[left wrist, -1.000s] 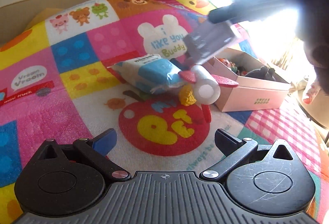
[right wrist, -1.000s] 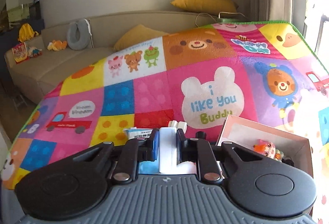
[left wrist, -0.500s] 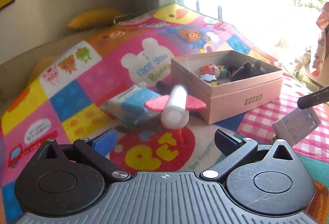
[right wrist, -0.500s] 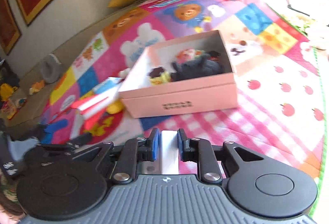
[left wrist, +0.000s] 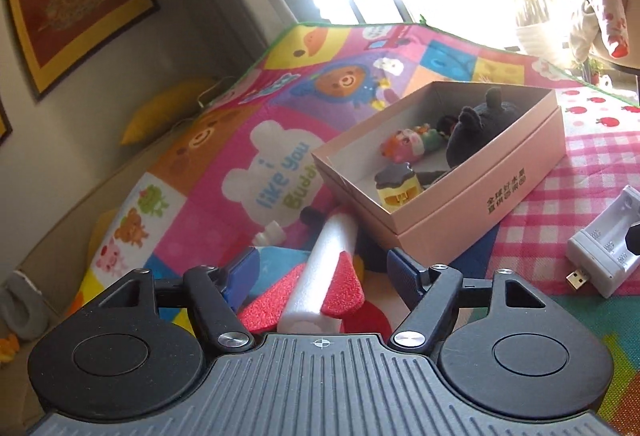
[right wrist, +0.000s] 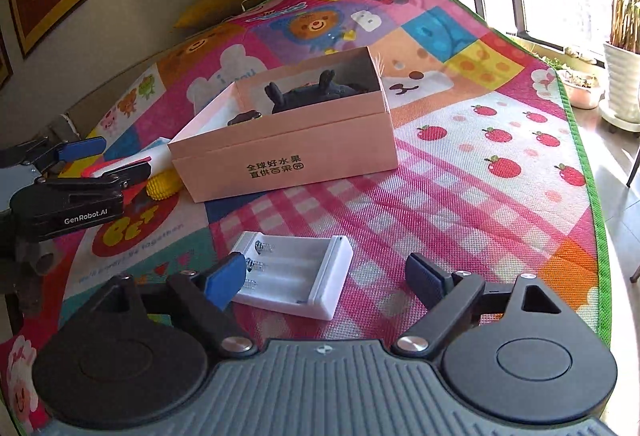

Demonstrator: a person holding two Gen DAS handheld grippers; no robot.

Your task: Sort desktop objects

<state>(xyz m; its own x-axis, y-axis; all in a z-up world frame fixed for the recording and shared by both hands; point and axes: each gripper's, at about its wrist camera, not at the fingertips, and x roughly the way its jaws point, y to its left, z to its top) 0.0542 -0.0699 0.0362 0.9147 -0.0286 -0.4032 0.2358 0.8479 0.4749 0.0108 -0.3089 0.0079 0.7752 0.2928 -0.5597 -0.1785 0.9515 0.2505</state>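
My left gripper (left wrist: pixel 322 270) is open, its jaws on either side of a white foam rocket with red fins (left wrist: pixel 320 284) lying on the mat; it also shows at the left of the right wrist view (right wrist: pixel 104 160). My right gripper (right wrist: pixel 326 278) is open just above a white battery charger (right wrist: pixel 294 278), which lies on the checked part of the mat and also shows in the left wrist view (left wrist: pixel 608 240). The pink box (right wrist: pixel 288 152) holds a dark plush toy (left wrist: pixel 476 132), a honey-jar toy (left wrist: pixel 398 186) and a small figure (left wrist: pixel 404 148).
A blue-and-white tissue pack (left wrist: pixel 276 256) lies beside the rocket. A yellow corn toy (right wrist: pixel 162 185) lies at the box's left corner. The mat's green edge (right wrist: pixel 584 156) runs along the right, with floor and plant pots (right wrist: pixel 622 84) beyond.
My right gripper has let go of the white charger, opened, and the charger now lies on the mat. My left gripper has moved in around the foam rocket.
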